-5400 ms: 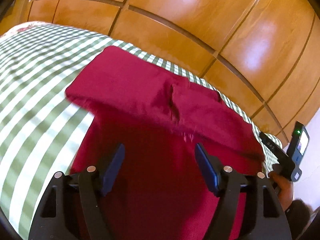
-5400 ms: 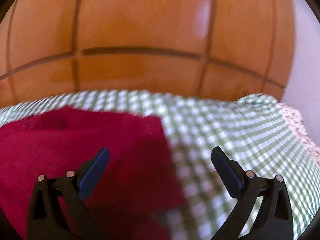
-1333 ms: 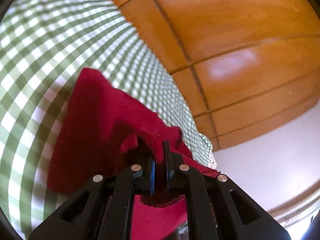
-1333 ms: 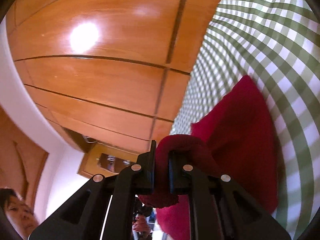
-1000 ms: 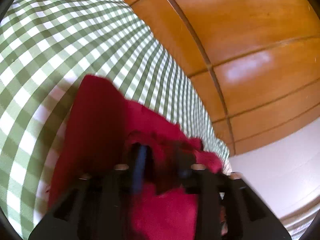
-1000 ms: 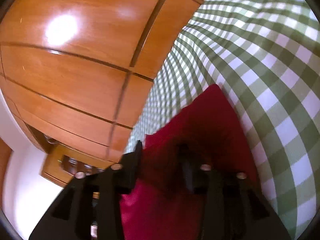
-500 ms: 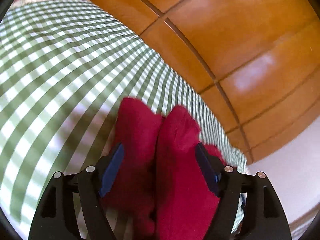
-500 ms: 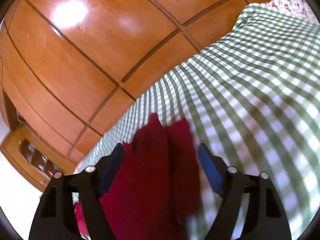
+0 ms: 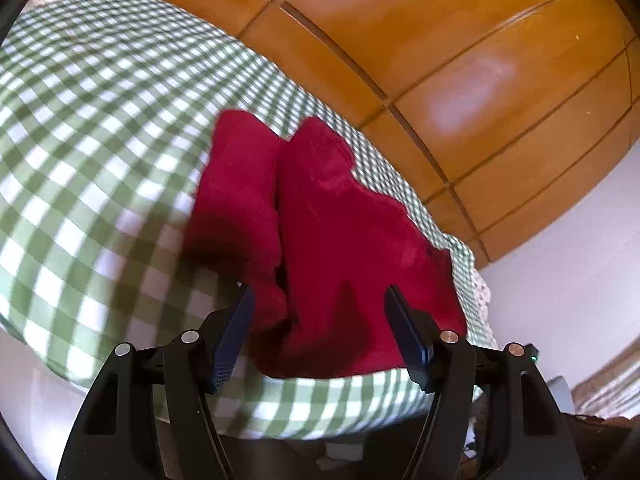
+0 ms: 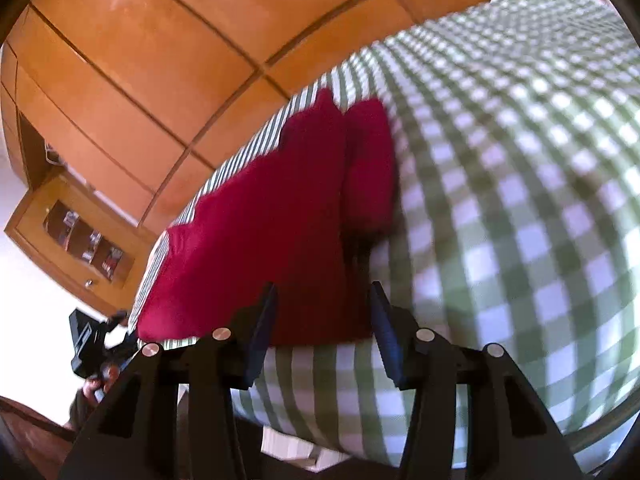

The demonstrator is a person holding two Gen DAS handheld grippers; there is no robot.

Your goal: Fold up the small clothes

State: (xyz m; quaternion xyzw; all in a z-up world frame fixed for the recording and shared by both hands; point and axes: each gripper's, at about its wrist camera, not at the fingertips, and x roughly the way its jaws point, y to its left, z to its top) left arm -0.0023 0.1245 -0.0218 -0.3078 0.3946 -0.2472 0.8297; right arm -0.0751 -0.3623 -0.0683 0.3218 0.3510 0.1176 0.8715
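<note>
With the left gripper (image 9: 318,334) and right gripper (image 10: 323,330) both spread and empty, jaws just narrowing, the cloth (image 9: 320,216) lies folded ahead of the fingertips on the bed (image 9: 80,140), where a stray fingertip may snag it and undo the fold

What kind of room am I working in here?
Most likely a bedroom: the dark red garment lies on a green-and-white checked bedspread, with glossy wooden wardrobe panels behind and a small wooden cabinet nearby.

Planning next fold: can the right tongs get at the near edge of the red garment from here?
Probably yes. The right tongs stand open, empty, with the red garment straight ahead on the checked cloth; nothing lies between.
</note>
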